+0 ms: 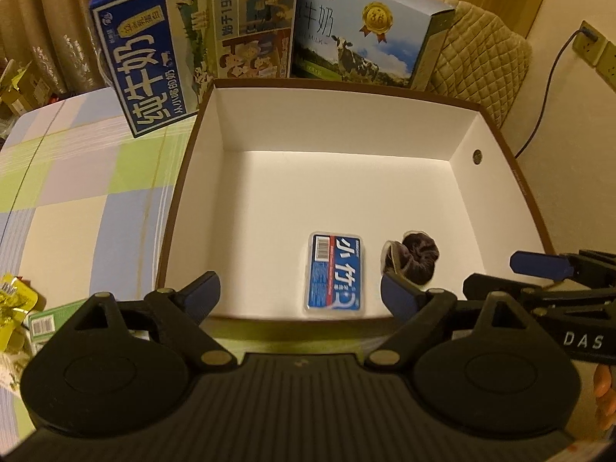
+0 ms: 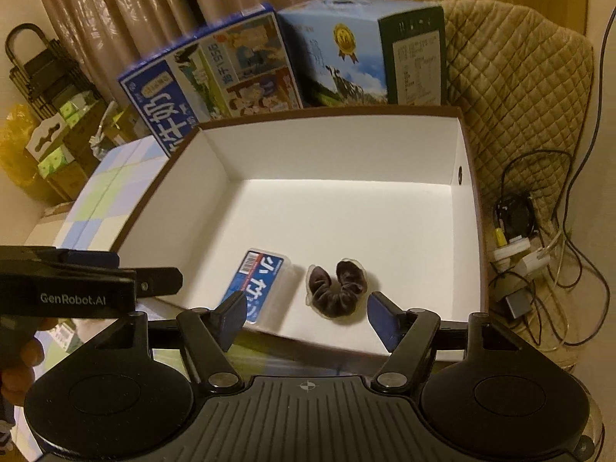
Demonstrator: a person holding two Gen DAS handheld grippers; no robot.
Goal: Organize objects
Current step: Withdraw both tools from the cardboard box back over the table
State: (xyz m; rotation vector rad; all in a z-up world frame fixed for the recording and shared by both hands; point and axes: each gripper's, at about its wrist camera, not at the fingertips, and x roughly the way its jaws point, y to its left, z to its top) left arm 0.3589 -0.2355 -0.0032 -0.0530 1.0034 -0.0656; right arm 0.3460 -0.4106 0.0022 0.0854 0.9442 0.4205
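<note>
Over the near rim of the box (image 1: 496,123), both claws hang empty; left claw (image 1: 296,298) spread wide, nothing between its pads; right claw (image 2: 308,319) likewise spread wide and bare; each shows at the edge of the other's view, the right one side-on at far right of the left view (image 1: 546,269), too oblique there to read its gap. Box: white inside, brown edge, sits on a checked tabletop (image 1: 77,177). Contents: two items only, both near the front wall; a blue packet (image 1: 334,273) lying flat, label up; a dark scrunchie (image 2: 337,288) just beside it on the right, curled in an open C, apart from the packet by a narrow strip of white floor. Rest of the box floor bare. Judged step: a drop into the box looks finished, and the hands are between items; the next pick is not yet begun. Remaining loose things: a yellow wrapper (image 1: 11,308) and a green pack (image 1: 46,321) at the left edge of the left view, on the tabletop outside the box, partly hidden by the claw body. Next move, as a judgement: left claw swings left and down to one of these, closes on it, lifts over the rim, releases in the vacant back or left floor. Behind the box: two milk cartons (image 1: 200,38), leaning or standing, not in it. Risk: thin wrapper may slip or crumple in the pads.
</note>
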